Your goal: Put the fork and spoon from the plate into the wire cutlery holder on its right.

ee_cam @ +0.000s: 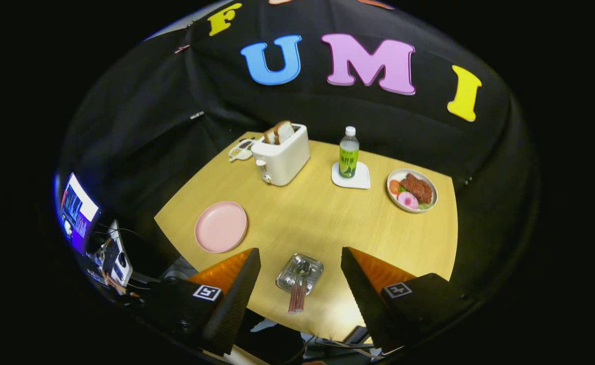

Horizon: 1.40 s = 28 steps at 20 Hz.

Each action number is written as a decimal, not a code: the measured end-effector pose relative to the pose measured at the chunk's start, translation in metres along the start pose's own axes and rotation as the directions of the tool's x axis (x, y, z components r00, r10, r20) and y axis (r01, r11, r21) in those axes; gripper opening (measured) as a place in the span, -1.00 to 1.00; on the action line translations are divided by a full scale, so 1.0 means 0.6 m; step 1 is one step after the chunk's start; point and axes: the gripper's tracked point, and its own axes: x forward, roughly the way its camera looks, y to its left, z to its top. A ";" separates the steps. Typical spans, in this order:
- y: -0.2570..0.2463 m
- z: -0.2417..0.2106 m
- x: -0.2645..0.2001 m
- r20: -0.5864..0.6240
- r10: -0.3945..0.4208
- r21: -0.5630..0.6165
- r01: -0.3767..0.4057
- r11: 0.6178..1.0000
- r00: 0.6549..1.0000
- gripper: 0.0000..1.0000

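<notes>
The gripper (300,284) is hovering spread above fork and spoon (297,291); likely light, stiff, slippery: pinch their ribbed handles.

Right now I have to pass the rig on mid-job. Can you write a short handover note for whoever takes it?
Gripper: open, holding nothing, raised above the table.
Fork and spoon: lying together in the wire cutlery holder between the fingers, handles sticking out over its near edge.
Pink plate: beside the holder, nothing on it.
Done: both pieces look to be in the holder.
Left: apparently nothing. Check that they sit securely.
</notes>
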 end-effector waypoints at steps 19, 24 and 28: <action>0.101 0.212 -0.105 0.603 -0.225 0.141 0.176 0.974 0.765 0.99; 0.075 0.205 -0.085 0.569 -0.298 0.196 0.226 0.954 0.766 0.98; 0.072 0.203 -0.071 0.546 -0.318 0.194 0.252 0.948 0.775 0.99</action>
